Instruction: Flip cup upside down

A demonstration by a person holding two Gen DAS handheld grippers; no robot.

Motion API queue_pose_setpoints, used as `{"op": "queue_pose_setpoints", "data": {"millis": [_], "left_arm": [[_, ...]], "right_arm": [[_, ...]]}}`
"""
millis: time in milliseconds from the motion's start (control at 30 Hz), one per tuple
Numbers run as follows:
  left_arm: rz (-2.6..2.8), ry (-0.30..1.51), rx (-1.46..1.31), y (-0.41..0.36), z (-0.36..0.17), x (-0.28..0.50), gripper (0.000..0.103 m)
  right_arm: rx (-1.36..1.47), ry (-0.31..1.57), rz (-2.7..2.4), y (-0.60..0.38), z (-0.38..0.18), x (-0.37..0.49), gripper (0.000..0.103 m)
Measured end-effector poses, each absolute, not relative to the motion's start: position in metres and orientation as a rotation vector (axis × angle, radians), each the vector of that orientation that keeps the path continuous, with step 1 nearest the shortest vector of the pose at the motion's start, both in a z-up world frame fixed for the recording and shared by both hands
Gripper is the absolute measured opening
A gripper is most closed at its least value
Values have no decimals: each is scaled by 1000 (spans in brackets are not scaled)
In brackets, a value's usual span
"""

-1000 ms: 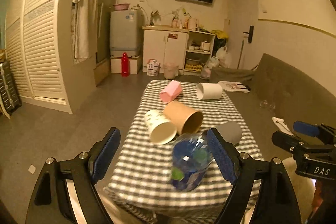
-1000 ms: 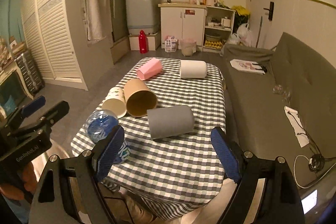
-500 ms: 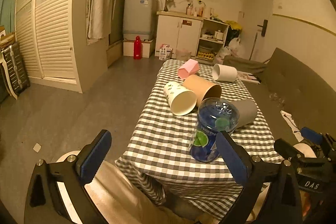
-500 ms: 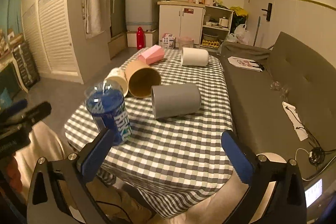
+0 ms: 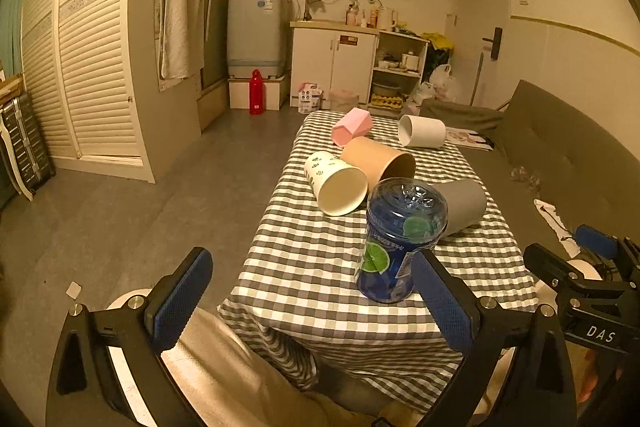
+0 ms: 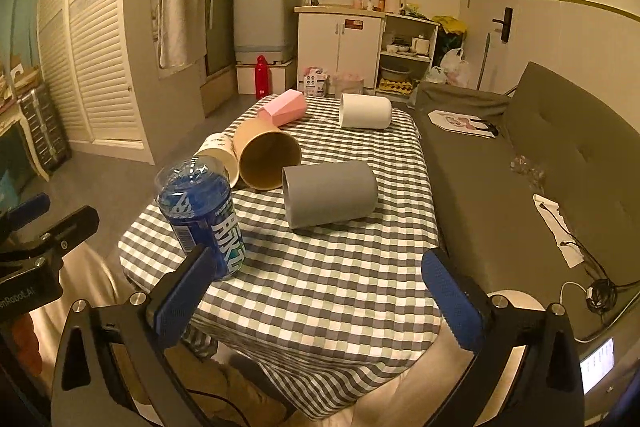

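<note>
A clear blue plastic cup (image 5: pixel 402 239) (image 6: pixel 202 215) stands on the checked table near its front edge, with its closed base up. My left gripper (image 5: pixel 308 279) is open, drawn back in front of the table, and the cup sits just beyond its right finger without touching it. My right gripper (image 6: pixel 316 267) is open too and holds nothing; the cup is behind its left finger. Each gripper shows at the edge of the other's view.
Several cups lie on their sides on the checked cloth (image 6: pixel 340 279): grey (image 6: pixel 330 193), brown (image 6: pixel 266 157), printed paper (image 5: pixel 334 183), pink (image 6: pixel 284 111), white (image 6: pixel 365 111). A grey sofa (image 6: pixel 520 167) runs along the right. A person's legs are below the table's front edge.
A second ago the blue cup hung tilted between my left fingers; now it stands on the table. Both grippers have backed away from the table.
</note>
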State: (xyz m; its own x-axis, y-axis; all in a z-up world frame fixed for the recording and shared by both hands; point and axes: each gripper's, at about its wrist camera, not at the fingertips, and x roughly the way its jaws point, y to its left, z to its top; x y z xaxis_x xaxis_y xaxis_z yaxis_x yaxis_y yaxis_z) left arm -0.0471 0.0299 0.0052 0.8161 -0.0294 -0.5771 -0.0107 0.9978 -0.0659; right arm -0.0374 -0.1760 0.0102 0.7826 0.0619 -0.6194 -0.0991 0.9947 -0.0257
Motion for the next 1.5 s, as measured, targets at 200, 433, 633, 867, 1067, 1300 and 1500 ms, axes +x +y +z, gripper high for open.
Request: {"op": "queue_pose_setpoints", "data": {"millis": [200,433,633,867,1067,1300,1500], "left_arm": [[-7,614,-63,31,5,-47,102],[3,609,-56,32,6,-48,103],[3,609,-56,32,6,-48,103],[3,610,-56,32,6,-48,103],[3,610,-56,32,6,-48,103],[3,610,-57,32,6,-48,102],[2,610,-56,32,6,-48,103]], "right_arm": [[-57,665,86,-176,11,-38,103],[-61,670,83,-177,12,-39,103],[-62,672,82,-177,11,-40,103],[-62,673,81,-177,12,-39,103],[-62,676,80,-176,11,-39,103],[-63,677,79,-175,10,-39,103],[-63,683,79,-175,9,-38,103]]}}
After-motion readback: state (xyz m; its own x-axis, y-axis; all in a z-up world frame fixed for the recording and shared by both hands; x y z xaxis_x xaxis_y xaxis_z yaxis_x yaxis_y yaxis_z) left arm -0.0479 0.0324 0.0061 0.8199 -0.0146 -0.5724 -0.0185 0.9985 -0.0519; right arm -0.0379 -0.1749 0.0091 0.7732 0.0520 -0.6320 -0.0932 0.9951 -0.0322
